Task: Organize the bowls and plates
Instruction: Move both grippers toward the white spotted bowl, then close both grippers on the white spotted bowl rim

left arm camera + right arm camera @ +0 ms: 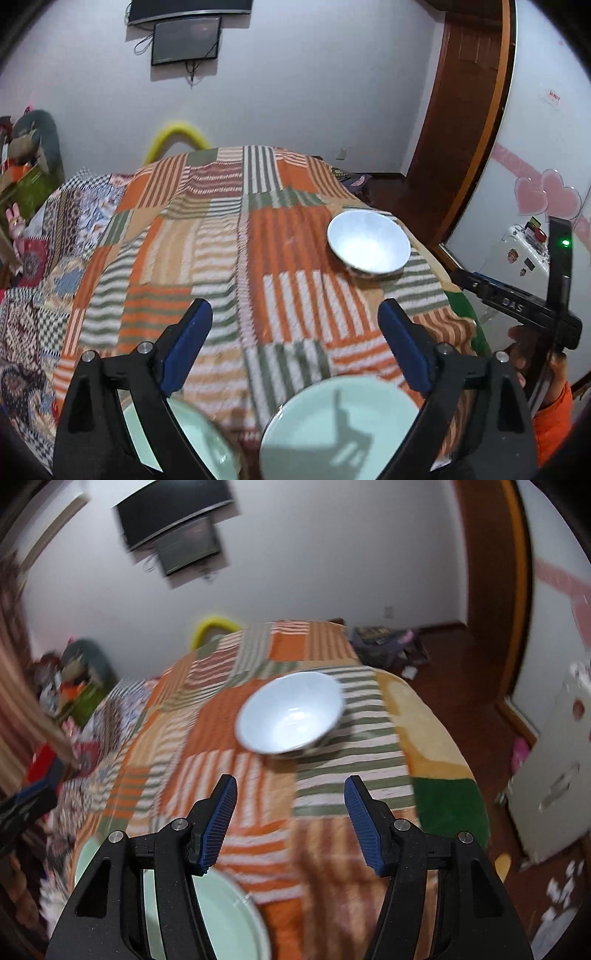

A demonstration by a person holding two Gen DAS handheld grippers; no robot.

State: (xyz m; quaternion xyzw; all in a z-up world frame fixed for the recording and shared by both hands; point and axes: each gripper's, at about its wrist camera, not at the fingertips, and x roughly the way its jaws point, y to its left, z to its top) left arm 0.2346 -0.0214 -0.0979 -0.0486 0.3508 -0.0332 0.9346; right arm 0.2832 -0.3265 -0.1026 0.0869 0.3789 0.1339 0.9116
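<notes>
Covering the table, a striped patchwork cloth under white bowl.

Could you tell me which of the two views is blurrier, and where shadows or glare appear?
Right wrist view: motion-smeared throughout, the white bowl soft-edged. Left wrist view: sharper, glare inside the bowl, a tong-shaped shadow across the pale green plate.

A patchwork blanket is showing orange, green and cream stripes. A white bowl is sitting far right; two pale green plates are lying near. Blue pads are lining black grippers.
</notes>
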